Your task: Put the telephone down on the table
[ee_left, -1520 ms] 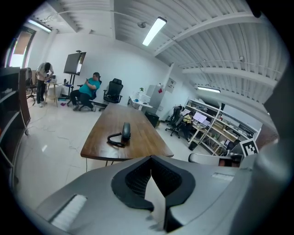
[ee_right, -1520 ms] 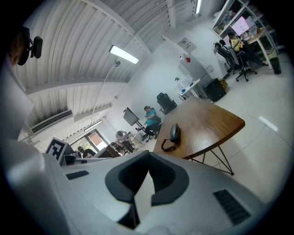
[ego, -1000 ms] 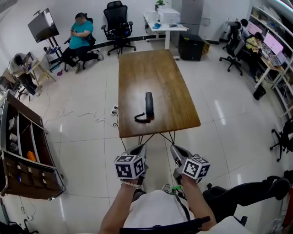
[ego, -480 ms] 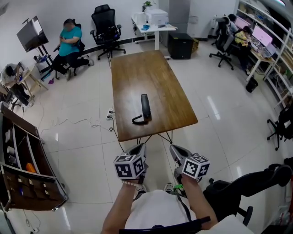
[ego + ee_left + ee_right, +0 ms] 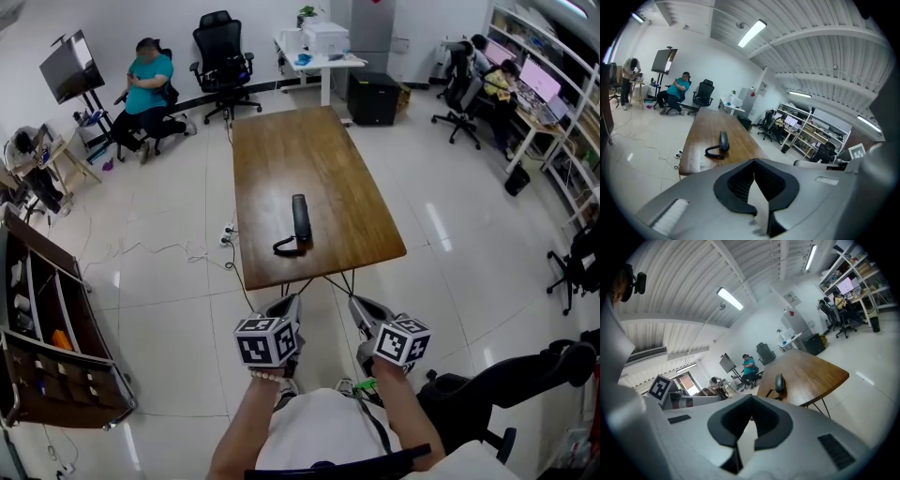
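A black telephone handset (image 5: pixel 300 217) lies flat on the long wooden table (image 5: pixel 328 169), near its close end, with its cord looped beside it. It also shows in the left gripper view as the handset (image 5: pixel 723 139) and in the right gripper view as the handset (image 5: pixel 779 381). My left gripper (image 5: pixel 289 306) and right gripper (image 5: pixel 361 307) hover side by side over the floor, short of the table's near edge and well apart from the phone. Both have their jaws pressed together with nothing between them: left gripper (image 5: pixel 753 183), right gripper (image 5: pixel 749 420).
A brown shelf unit (image 5: pixel 47 319) stands at the left, and a black office chair (image 5: pixel 497 394) is close at my right. Cables (image 5: pixel 178 251) trail on the floor left of the table. A seated person (image 5: pixel 150 80), chairs and desks line the far wall.
The head view has shifted slightly. The grippers and the telephone stay where they were.
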Motion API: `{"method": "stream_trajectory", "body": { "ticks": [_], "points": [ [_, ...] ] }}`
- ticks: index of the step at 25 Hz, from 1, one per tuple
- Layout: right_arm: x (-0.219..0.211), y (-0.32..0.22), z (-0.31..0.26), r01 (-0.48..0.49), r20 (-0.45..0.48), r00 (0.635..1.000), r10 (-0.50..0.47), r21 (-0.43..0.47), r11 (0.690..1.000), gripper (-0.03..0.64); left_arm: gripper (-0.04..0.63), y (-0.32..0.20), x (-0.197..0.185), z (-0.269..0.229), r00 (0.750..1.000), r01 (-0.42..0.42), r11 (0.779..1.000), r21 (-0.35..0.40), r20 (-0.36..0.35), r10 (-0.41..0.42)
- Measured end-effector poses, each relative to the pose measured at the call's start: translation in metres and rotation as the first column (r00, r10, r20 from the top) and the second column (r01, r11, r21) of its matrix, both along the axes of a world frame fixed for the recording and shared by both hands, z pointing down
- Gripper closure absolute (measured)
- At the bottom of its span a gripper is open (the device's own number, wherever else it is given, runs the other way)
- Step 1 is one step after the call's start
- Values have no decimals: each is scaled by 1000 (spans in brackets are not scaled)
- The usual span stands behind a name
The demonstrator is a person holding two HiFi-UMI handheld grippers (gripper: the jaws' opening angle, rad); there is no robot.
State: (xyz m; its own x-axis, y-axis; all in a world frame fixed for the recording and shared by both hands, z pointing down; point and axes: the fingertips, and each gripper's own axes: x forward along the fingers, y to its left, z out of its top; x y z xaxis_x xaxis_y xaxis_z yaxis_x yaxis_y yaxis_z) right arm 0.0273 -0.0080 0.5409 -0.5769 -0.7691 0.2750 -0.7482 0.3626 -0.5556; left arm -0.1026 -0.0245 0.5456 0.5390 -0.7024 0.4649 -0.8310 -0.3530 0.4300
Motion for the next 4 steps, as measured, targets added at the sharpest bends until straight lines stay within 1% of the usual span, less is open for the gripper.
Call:
{"method": "stream_trajectory", "body": {
  "ticks": [4],
  "points": [
    [-1,-1,1,6,2,1000,-6,1,1000,617,595,0,0,0,1000,5,1000,1,0,-5]
  ]
}}
